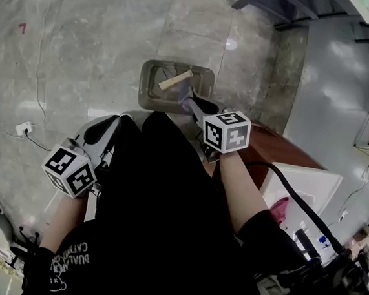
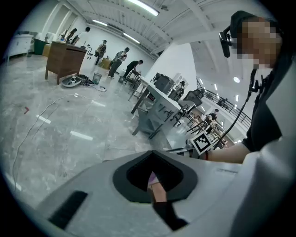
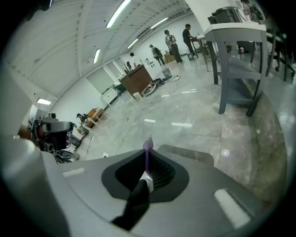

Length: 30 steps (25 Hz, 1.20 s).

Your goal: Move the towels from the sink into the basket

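Observation:
In the head view the grey basket (image 1: pixel 152 95) stands on the floor ahead of me, with a folded beige towel (image 1: pixel 176 79) lying in it. A pink towel (image 1: pixel 278 209) lies in the white sink (image 1: pixel 311 182) at my right. My right gripper (image 1: pixel 188 100) reaches over the basket's near rim, beside the beige towel. In the right gripper view its jaws (image 3: pixel 148 146) stand pressed together with nothing between them, and the basket's rim (image 3: pixel 189 152) shows just beyond. My left gripper (image 1: pixel 124 116) hangs at my left side, away from the basket; in the left gripper view its jaws (image 2: pixel 152 178) look shut and empty.
A brown cabinet (image 1: pixel 272 151) carries the sink counter. A cable (image 1: pixel 296 196) runs across it to my chest. A white socket block (image 1: pixel 23 128) with cords lies on the floor at left. A grey table (image 3: pixel 236 55) stands beyond the basket; several people work far off.

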Available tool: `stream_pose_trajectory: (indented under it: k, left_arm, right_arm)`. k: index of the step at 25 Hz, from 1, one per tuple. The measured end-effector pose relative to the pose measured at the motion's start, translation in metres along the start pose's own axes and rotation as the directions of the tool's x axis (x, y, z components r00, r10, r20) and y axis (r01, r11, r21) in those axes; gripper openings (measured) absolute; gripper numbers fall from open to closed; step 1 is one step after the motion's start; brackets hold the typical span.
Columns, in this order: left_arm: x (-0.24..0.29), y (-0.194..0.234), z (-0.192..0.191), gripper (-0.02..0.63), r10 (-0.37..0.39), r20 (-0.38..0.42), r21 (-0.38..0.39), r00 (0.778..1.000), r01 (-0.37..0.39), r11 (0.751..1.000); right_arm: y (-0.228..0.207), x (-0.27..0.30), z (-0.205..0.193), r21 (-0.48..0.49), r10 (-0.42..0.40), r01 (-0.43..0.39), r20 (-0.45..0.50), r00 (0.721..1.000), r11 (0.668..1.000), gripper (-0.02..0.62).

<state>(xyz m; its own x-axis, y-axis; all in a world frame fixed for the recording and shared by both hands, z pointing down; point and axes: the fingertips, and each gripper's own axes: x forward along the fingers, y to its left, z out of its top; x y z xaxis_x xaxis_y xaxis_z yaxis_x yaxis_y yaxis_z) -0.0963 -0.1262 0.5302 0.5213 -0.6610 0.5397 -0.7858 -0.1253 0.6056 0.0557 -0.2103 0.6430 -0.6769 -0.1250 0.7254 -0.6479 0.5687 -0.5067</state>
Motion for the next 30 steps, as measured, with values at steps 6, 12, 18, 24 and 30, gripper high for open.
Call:
stream_pose_trajectory:
  k: [6, 12, 18, 24, 30]
  left_arm:
    - [0.019, 0.010, -0.028, 0.003, 0.032, -0.081, -0.026, 0.996, -0.034, 0.999]
    - [0.026, 0.016, -0.046, 0.003, 0.056, -0.148, -0.071, 0.987, -0.067, 0.995]
    - [0.048, 0.020, -0.053, 0.003, 0.053, -0.192, -0.105, 0.980, -0.074, 0.992]
    - [0.073, 0.018, -0.047, 0.003, 0.041, -0.209, -0.092, 0.977, -0.061, 0.994]
    - [0.076, 0.011, -0.059, 0.003, 0.054, -0.260, -0.096, 0.964, -0.081, 0.992]
  right_arm:
    - [-0.053, 0.037, -0.029, 0.047, -0.047, 0.050, -0.063, 0.997, 0.998, 0.026]
    - [-0.090, 0.065, -0.061, 0.071, -0.082, 0.093, -0.145, 0.986, 0.993, 0.026]
    - [-0.116, 0.074, -0.090, 0.145, -0.104, 0.133, -0.192, 0.976, 0.980, 0.028]
    - [-0.132, 0.076, -0.107, 0.190, -0.079, 0.119, -0.209, 0.975, 0.974, 0.038]
    - [-0.133, 0.074, -0.124, 0.173, -0.031, 0.073, -0.230, 0.973, 0.982, 0.043]
